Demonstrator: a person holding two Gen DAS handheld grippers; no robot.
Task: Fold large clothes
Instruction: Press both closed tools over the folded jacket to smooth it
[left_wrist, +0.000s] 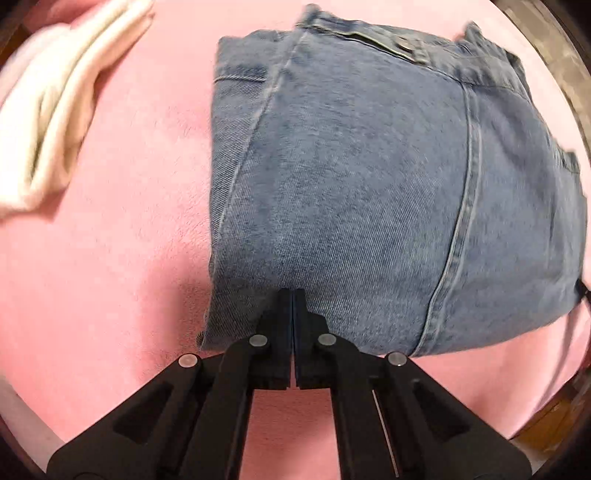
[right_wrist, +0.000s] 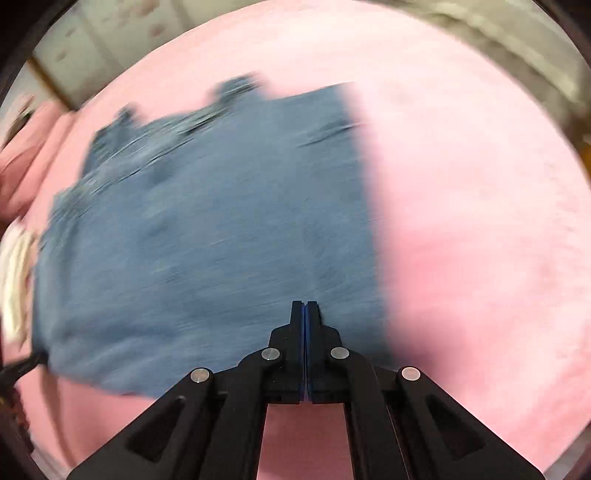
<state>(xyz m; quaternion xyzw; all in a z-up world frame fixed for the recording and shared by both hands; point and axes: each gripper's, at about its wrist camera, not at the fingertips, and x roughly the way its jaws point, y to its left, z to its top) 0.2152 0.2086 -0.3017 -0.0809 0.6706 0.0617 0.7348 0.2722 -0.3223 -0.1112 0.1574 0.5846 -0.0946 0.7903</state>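
A pair of blue jeans (left_wrist: 351, 177) lies folded into a thick block on a pink blanket (left_wrist: 110, 258), with the waistband and its button at the far edge. My left gripper (left_wrist: 293, 292) points down over the near left part of the jeans, its jaws shut with nothing visible between them. The right wrist view is blurred by motion; there the jeans (right_wrist: 207, 240) fill the left and middle. My right gripper (right_wrist: 305, 302) is shut too, its tips over the near right part of the denim. I cannot tell whether either tip touches the cloth.
A folded white garment (left_wrist: 55, 110) lies on the blanket left of the jeans, and its edge (right_wrist: 14, 277) shows at the far left of the right wrist view. Bare pink blanket (right_wrist: 480, 221) stretches right of the jeans. Floor and furniture show past the blanket's edge.
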